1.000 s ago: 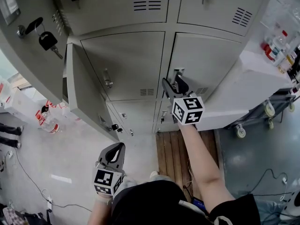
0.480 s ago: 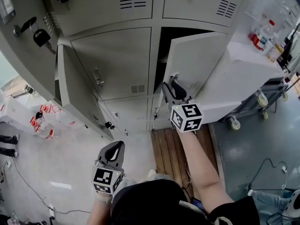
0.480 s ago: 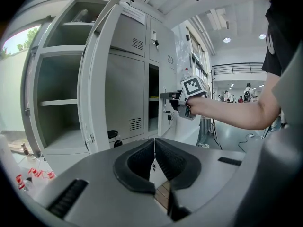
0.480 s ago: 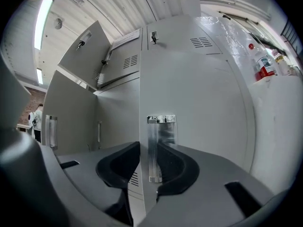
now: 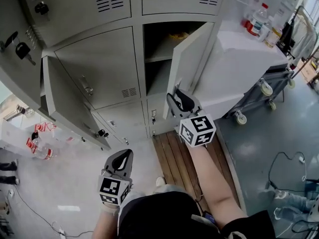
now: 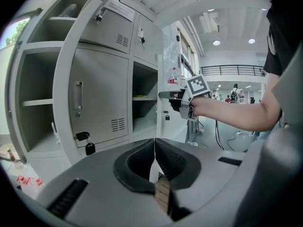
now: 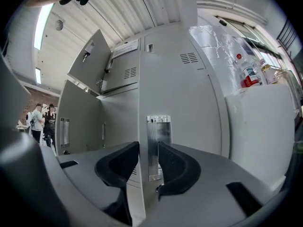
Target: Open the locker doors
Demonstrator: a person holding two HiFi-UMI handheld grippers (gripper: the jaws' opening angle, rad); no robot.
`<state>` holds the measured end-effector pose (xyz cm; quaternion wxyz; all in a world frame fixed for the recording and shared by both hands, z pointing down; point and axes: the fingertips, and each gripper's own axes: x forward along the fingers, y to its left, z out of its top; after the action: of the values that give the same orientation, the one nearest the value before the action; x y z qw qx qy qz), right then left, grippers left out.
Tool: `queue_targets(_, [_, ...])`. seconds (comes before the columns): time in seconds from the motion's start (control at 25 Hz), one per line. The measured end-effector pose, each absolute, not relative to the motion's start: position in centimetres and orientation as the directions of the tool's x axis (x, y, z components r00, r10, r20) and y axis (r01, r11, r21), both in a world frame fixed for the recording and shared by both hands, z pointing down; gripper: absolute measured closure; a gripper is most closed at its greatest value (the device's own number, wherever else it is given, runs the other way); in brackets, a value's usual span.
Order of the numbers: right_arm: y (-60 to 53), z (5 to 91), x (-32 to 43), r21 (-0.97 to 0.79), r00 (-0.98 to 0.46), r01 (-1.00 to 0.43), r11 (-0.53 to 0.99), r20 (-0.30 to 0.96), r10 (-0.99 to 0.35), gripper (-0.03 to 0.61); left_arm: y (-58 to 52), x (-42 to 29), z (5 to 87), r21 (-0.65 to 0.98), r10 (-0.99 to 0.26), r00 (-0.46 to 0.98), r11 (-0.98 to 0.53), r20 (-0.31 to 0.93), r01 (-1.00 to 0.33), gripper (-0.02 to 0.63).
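Grey metal lockers fill the head view. My right gripper [image 5: 177, 99] is shut on the metal handle [image 7: 158, 126] of a middle-row locker door [image 5: 192, 63]. That door stands swung out to the right, showing a dark compartment with a shelf [image 5: 158, 51]. Its jaws have just been closing, with the handle between the pads [image 7: 148, 146]. My left gripper [image 5: 123, 159] hangs low near the person's body, shut and empty; its pads meet [image 6: 155, 143]. The neighbouring door [image 5: 97, 66] is closed, and a left-column door [image 5: 70, 106] stands open.
A white cabinet [image 5: 239, 59] with bottles [image 5: 254, 19] on top stands right of the lockers, with a wheeled cart [image 5: 264, 86] beside it. A wooden pallet [image 5: 174, 148] lies at the lockers' foot. Keys [image 5: 22, 49] hang from an upper left door. A plastic bottle [image 5: 40, 151] lies on the floor.
The right-hand middle door went from closed to wide open, pulled out by my right gripper on its handle. The left gripper drifted only slightly.
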<state>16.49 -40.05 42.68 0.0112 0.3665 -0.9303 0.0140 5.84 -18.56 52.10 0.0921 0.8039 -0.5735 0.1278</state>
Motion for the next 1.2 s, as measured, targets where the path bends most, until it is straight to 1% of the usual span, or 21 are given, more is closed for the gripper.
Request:
queue_targets(0.08, [-39.5, 42.6, 17.9, -0.020, -0.718, -0.696, 0.718, 0.028, -0.695, 0.413, -18.8, 6.9, 52.1, 0.005, -0.890, 0.334, -0.350, 0.311, -0.937, 0.594])
queue_targets(0.28, [-38.0, 42.7, 21.9, -0.030, -0.683, -0.730, 0.683, 0.017, -0.730, 0.410, -19.1, 9.8, 52.6, 0.015, -0.858, 0.397, -0.415, 0.327, -0.910, 0.594])
queue_targets(0.68, [-36.7, 42.6, 30.9, -0.044, -0.585, -0.810, 0.584, -0.002, -0.811, 0.485, -20.2, 15.0, 53.1, 0.022, -0.811, 0.483, -0.505, 0.331, -0.863, 0.594])
queue_targets(0.8, [-37.2, 42.6, 33.8, -0.067, -0.548, -0.834, 0.548, -0.007, -0.836, 0.488, -20.5, 16.4, 53.2, 0.026, -0.793, 0.500, -0.525, 0.347, -0.851, 0.594])
queue_targets(0.96, [-38.1, 42.5, 37.2, -0.079, -0.504, -0.861, 0.503, -0.012, -0.864, 0.489, -21.0, 17.6, 53.1, 0.022, -0.796, 0.508, -0.531, 0.331, -0.847, 0.594])
queue_targets(1.08, [-39.0, 42.4, 39.5, -0.102, -0.470, -0.877, 0.470, -0.019, -0.882, 0.494, -21.1, 18.3, 53.1, 0.023, -0.789, 0.512, -0.537, 0.341, -0.843, 0.594])
queue_targets(1.2, [-40.1, 42.3, 41.2, -0.104, -0.432, -0.896, 0.432, -0.020, -0.901, 0.548, -21.4, 18.8, 52.9, 0.014, -0.789, 0.513, -0.541, 0.337, -0.841, 0.594])
